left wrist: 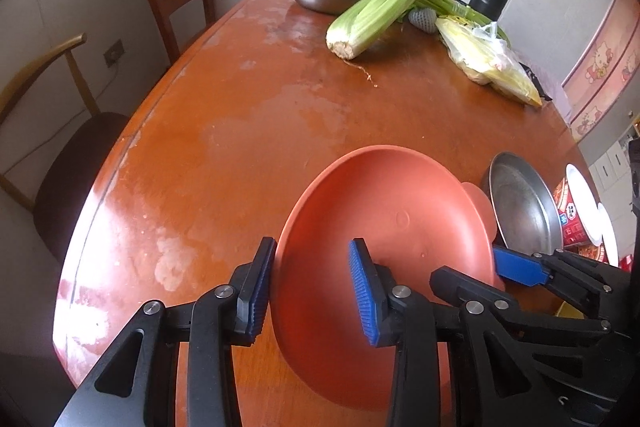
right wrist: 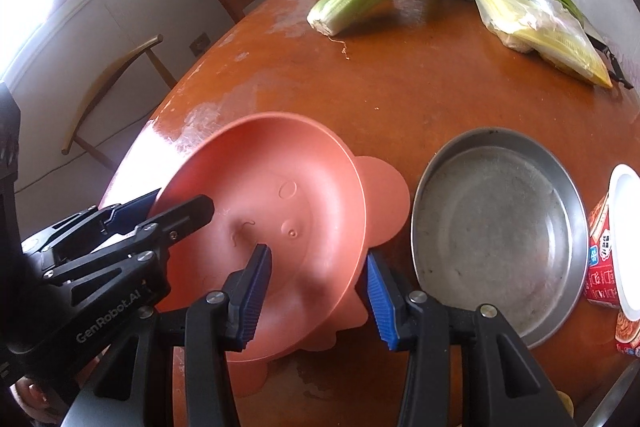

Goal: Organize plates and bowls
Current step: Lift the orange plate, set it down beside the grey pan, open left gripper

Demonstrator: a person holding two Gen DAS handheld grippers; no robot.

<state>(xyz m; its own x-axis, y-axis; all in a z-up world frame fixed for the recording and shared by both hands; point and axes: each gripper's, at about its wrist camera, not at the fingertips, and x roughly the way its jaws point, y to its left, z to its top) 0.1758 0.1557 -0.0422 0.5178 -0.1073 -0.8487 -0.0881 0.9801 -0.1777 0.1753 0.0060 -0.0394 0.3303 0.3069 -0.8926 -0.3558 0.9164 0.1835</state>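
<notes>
The round terracotta-coloured plastic bowl [left wrist: 384, 227] is being straddled at its rim by both tools, low in the centre of each frame, on the orange-brown wooden desk [left wrist: 240, 115]. The left tool [left wrist: 312, 291] is being kept wide, one pad outside the rim and one inside. The right tool [right wrist: 316, 299] is likewise being kept wide across the near right rim. A shallow round steel plate [right wrist: 496, 227] is lying just right of the bowl.
</notes>
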